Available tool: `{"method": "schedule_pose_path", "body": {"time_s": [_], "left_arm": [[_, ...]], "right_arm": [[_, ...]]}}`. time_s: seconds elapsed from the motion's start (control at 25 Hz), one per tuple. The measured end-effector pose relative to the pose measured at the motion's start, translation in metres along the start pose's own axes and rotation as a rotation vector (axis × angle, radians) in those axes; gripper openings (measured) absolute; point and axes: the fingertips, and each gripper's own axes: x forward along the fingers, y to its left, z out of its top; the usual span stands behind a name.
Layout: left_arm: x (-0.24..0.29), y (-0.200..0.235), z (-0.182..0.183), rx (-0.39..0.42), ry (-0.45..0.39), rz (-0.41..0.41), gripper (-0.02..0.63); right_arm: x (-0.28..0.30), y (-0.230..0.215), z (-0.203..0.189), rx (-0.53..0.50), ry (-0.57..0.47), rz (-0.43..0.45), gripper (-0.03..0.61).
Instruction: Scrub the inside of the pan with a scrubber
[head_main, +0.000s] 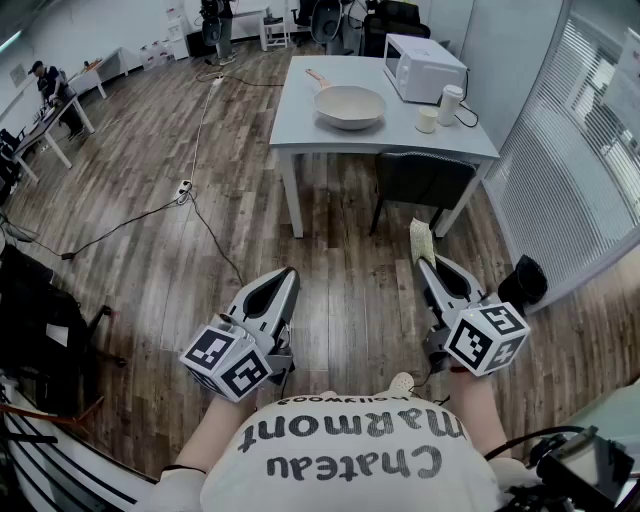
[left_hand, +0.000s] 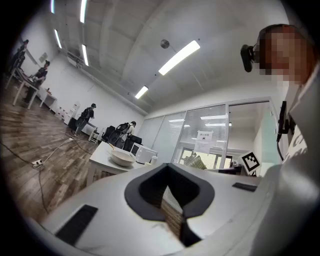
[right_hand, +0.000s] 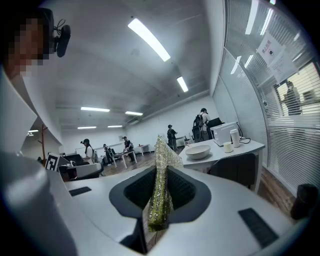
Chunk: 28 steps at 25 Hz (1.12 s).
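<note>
**Head view.** Shows the left gripper (head_main: 287, 272), a grey two-jaw tool with a marker cube, at lower left above the brown wood-plank floor (head_main: 150, 230). Shows its jaws pressed together with nothing between them. Shows the right gripper (head_main: 421, 263) at lower right, clamped on the yellow-green mesh scrubber (head_main: 422, 240), which stands up past the jaw tips. Places the cream round pan with a pale handle (head_main: 350, 107) on the white rectangular table (head_main: 300, 125), well ahead of both grippers and well apart from the scrubber. Lists on the same table, to the right of the pan:
- a white microwave oven (head_main: 425, 67)
- a tall white cup (head_main: 451, 102)
- a small white cup (head_main: 427, 120)

Shows a dark chair (head_main: 424, 180) pushed under the near edge of the table.

**Left gripper view.** Confirms full closure: jaw tips meeting along a single seam, gripping nothing. Shows the pan far off, to the left of the jaws, open side up on the table, with the microwave oven just beside it.

**Right gripper view.** Confirms jaws closed on the scrubber. Shows the scrubber held upright and edge-on between the pads, its upper end projecting above the tips. Shows the pan far off, to the right of the jaws, open side up on the table, with the two cups and the microwave oven further right. Shows the dark chair under the table.
</note>
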Motion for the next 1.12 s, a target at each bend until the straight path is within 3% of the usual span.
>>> {"method": "schedule_pose_path", "body": {"time_s": [0.76,1.12], "left_arm": [[0.014,0.029,-0.005,-0.025,0.013,0.012,-0.005],[0.082,0.078,0.000,-0.047,0.015,0.049,-0.005]], "right_arm": [[0.038,-0.003,-0.011,0.020,0.040,0.026,0.069],[0.121,-0.046,0.010,-0.023,0.078,0.069,0.069]]}}
